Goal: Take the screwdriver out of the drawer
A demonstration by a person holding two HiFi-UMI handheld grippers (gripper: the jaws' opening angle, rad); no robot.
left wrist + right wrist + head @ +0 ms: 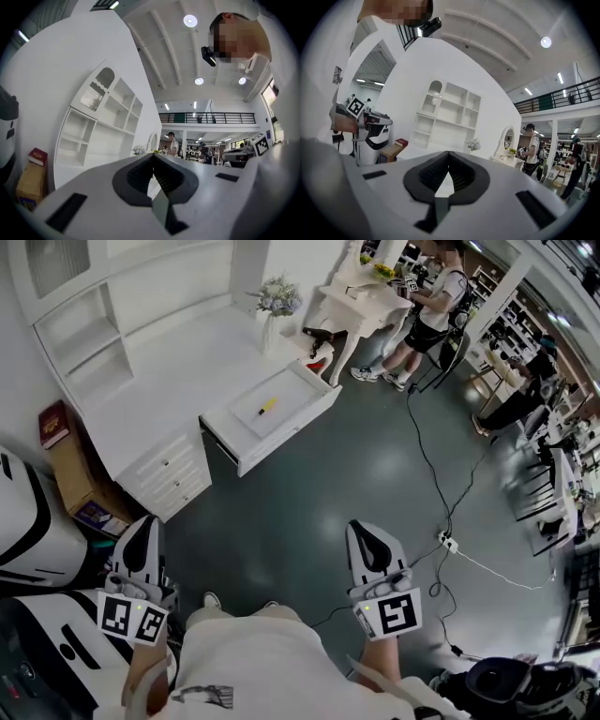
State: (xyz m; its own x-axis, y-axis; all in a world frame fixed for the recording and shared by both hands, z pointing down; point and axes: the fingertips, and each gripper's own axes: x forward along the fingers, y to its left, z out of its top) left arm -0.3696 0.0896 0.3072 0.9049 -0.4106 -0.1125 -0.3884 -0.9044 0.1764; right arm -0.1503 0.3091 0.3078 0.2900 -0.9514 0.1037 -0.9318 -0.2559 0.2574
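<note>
Yellow-handled screwdriver (267, 407) lies in the open white drawer (302, 415), well apart from both grippers. Left gripper (141, 532) and right gripper (364, 536): jaws clenched together, nothing between them.

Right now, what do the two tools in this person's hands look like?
The left claw and right claw are matching white wedges tapering to a point, with black ribbed pads inside. Each carries a cube of black-and-white square markers. The person wears a pale cream top.
</note>
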